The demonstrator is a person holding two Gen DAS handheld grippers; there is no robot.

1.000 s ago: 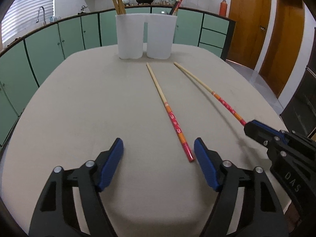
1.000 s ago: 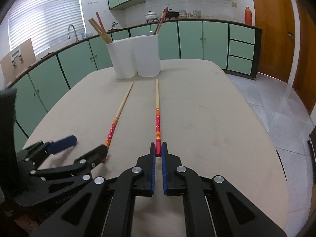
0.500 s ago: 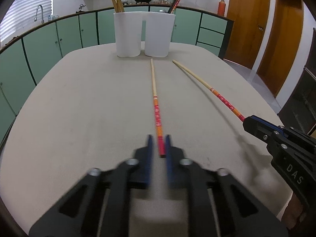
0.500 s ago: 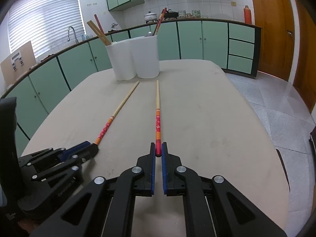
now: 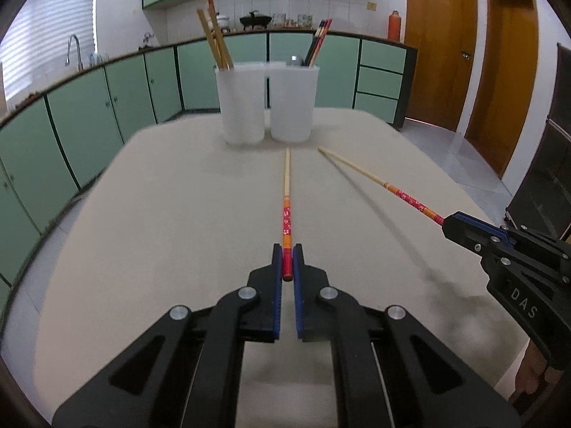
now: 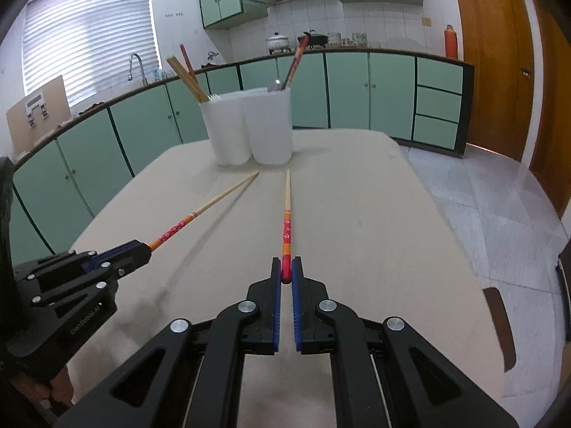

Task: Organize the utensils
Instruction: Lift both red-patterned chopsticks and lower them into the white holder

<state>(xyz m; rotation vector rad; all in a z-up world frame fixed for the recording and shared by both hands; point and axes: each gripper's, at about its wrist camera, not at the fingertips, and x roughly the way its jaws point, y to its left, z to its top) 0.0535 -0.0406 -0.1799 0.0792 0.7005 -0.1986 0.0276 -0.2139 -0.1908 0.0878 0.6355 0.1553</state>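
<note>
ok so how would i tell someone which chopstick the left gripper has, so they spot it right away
Start at the beige table with the twin white holder at its far end. Two matching chopsticks point toward it, each pinched at its red end by a gripper. The left gripper's chopstick is the one aimed at the holder's compartment of plain wooden chopsticks, left of the right gripper's chopstick.

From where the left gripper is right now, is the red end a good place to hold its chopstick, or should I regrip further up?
Keep it. The left gripper is shut across the painted red butt of its chopstick, the thicker end, coming from behind along its length. The thin bare tip points at the white holder, so it can go in tip first. The right gripper grips its chopstick the same way.
</note>
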